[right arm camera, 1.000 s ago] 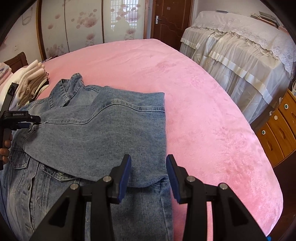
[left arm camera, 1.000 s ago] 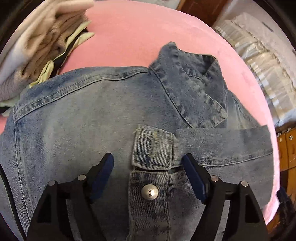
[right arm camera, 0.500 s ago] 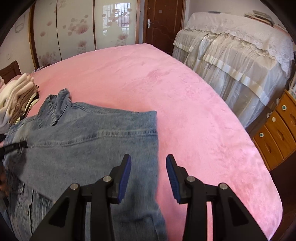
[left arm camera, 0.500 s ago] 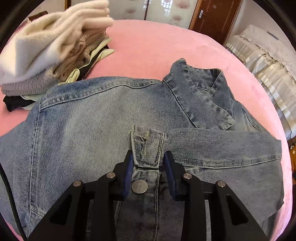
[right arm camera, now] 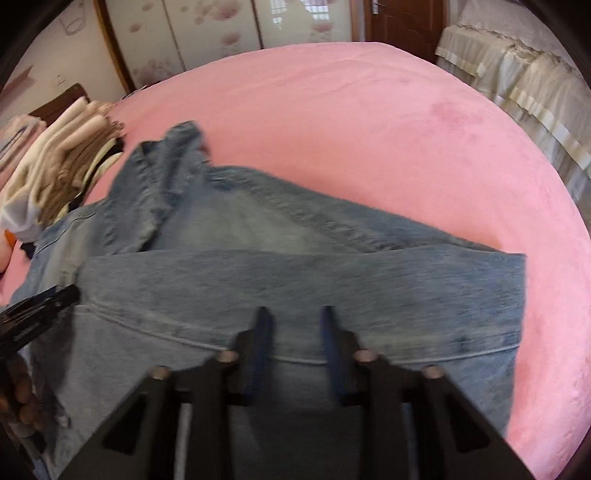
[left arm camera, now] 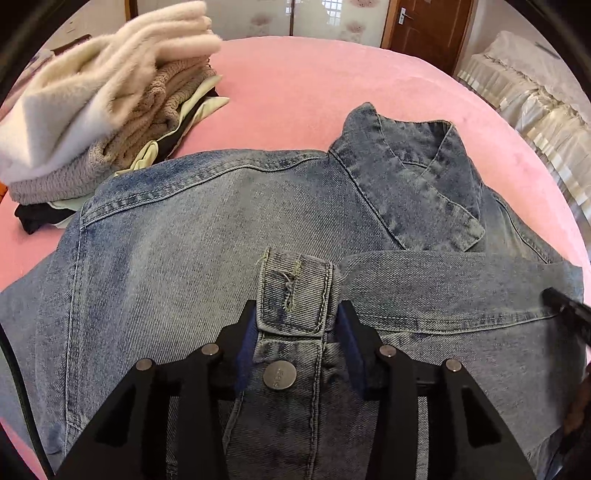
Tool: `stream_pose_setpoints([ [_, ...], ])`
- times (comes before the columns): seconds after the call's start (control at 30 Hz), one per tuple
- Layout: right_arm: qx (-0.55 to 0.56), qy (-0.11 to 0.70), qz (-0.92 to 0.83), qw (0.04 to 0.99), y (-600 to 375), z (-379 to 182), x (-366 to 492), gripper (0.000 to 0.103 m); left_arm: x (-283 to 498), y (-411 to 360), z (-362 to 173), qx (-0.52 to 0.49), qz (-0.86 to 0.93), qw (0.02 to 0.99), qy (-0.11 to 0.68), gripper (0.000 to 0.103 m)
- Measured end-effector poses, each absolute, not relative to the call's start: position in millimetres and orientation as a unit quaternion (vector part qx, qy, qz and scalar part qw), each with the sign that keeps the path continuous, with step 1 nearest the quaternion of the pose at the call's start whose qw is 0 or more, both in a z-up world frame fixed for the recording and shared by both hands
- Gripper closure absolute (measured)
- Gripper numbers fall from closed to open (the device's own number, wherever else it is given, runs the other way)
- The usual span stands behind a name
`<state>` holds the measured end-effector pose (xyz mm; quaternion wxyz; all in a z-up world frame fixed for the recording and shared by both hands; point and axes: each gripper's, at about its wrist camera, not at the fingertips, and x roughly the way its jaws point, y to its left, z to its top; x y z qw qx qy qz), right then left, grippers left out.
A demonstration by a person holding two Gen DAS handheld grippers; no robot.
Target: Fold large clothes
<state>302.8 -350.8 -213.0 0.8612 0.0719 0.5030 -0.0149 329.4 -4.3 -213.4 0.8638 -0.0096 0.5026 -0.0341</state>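
A blue denim jacket (left arm camera: 192, 258) lies flat on the pink bed (left arm camera: 295, 85), collar (left arm camera: 410, 166) at the far side. One sleeve is folded across the front, and its cuff (left arm camera: 295, 291) with a frayed buttonhole sits between the fingers of my left gripper (left arm camera: 297, 332). Those jaws are opening, the blue pads just beside the cuff's edges. My right gripper (right arm camera: 295, 332) hovers over the folded denim (right arm camera: 332, 280) in a blurred view, jaws a little apart with nothing pinched. Its tip (left arm camera: 565, 314) shows at the right edge of the left wrist view.
A stack of folded sweaters (left arm camera: 103, 110) sits on the bed left of the jacket, also in the right wrist view as the stack (right arm camera: 55, 173). A second bed with a white frilled cover (right arm camera: 517, 74) stands to the right, a brown door (left arm camera: 424, 29) behind. A person's fingers (right arm camera: 22, 406) hold the left gripper.
The left jaws closed in around the cuff, then widened slightly, and that view tilted up. The right gripper swept left and down from the jacket's edge to over its middle.
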Motion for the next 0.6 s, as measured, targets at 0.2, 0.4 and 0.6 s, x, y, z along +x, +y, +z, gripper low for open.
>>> stream_pose_setpoints([
  [0.2,0.117,0.497,-0.097,0.854,-445.2,-204.0,282.2,0.103,331.1,-7.7,-215.8,0.012,-0.045,0.862,0.505,0.057],
  [0.4,0.131,0.485,-0.064,0.862,-439.1,-163.4,231.8,0.094,314.7,-6.3,-195.0,0.022,-0.049,0.855,0.516,0.054],
  [0.6,0.094,0.459,0.017,0.883,-336.5,-145.1,169.2,0.068,257.1,-15.4,-157.6,-0.001,-0.067,0.875,0.480,0.043],
])
